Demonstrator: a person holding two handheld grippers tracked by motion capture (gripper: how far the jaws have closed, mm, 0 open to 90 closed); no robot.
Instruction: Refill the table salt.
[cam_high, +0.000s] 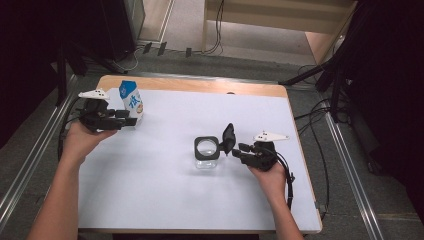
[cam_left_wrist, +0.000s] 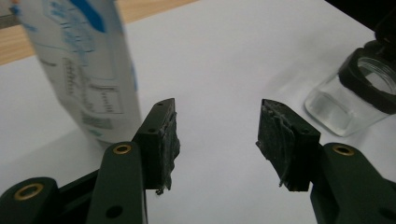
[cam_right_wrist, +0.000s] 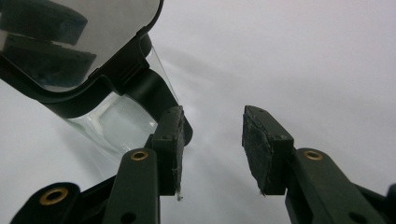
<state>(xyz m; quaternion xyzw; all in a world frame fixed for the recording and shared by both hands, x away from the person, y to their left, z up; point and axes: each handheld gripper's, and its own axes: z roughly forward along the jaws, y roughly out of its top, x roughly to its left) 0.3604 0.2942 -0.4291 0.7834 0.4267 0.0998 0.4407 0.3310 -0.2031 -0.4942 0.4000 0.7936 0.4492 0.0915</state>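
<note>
High view: the left hand-held gripper (cam_high: 131, 121) stands partly open and empty just beside a milk carton (cam_high: 131, 101) on the white worktop (cam_high: 165, 200). Right hand-held gripper (cam_high: 236, 149), also partly open and holding nothing, sits beside a clear jar (cam_high: 207, 151) whose black flip lid (cam_high: 228, 136) stands raised; the jar looks empty.

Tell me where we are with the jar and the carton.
Done: the jar stands open, its hinged lid flipped up. In hand: nothing is gripped. The right gripper sits open beside the jar, and the left gripper is open with the carton just off its jaws, upright at the table's far left. Left, probably: grasp the carton and bring it over.
</note>
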